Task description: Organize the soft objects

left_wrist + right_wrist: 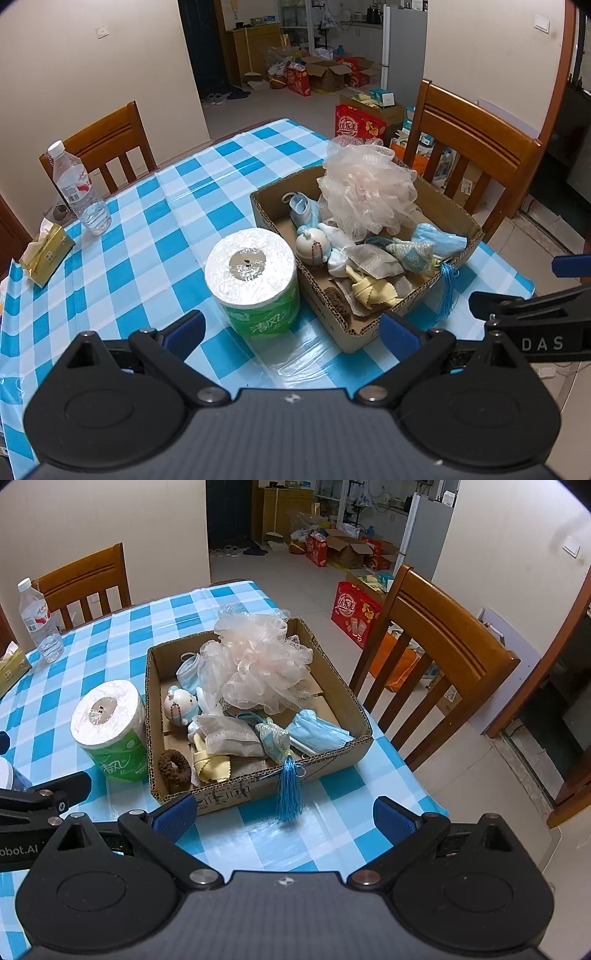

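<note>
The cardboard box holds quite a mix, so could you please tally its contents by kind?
In the cardboard box:
Bath pouf: 1
Face masks: 2
Doll: 1
Cloth pouch: 1
Tasselled sachet: 1
Yellow cloth: 1
Brown scrunchie: 1
Total: 8

The tablecloth (147,258) is checked in bright blue, pale blue and white. The shallow cardboard box (258,794) is plain brown. Inside it: a pale peach mesh bath pouf (258,664), a light blue face mask (317,734), a dark brown scrunchie (173,766), a pale yellow cloth (212,768) — and a bright blue tassel (290,790). The toilet roll (253,280) is white, its wrapper green below.
</note>
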### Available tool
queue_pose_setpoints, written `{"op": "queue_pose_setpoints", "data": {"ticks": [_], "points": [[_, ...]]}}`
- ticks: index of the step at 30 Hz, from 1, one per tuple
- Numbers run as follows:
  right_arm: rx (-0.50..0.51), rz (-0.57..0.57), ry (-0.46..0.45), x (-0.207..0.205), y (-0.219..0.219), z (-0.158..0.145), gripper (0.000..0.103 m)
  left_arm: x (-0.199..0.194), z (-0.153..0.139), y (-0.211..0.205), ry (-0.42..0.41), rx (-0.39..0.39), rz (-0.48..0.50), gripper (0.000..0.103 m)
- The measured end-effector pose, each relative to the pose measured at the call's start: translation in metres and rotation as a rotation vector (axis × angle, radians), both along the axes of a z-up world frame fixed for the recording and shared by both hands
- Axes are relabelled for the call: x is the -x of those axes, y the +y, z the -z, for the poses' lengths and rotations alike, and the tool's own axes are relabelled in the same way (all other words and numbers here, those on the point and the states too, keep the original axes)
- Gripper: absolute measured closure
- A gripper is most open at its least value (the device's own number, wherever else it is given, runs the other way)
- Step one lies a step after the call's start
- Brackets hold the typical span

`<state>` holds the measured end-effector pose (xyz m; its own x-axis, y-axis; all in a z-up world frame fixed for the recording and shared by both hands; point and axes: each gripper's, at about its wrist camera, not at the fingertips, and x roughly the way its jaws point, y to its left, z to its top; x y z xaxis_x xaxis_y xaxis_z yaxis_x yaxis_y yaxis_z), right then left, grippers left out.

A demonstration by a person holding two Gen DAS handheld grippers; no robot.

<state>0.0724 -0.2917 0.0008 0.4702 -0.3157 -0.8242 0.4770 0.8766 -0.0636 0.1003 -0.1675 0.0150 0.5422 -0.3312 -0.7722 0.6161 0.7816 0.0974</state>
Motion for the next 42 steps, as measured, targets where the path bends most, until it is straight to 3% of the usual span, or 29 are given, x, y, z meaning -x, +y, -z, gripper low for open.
{"op": "queue_pose_setpoints", "data": {"ticks": [42], "points": [[0.001, 0.003, -0.004, 0.0014, 0.0021, -0.0040, 0.000, 0.0008, -0.0024, 0.0034, -0.004, 0.000, -0.002, 0.003]]}}
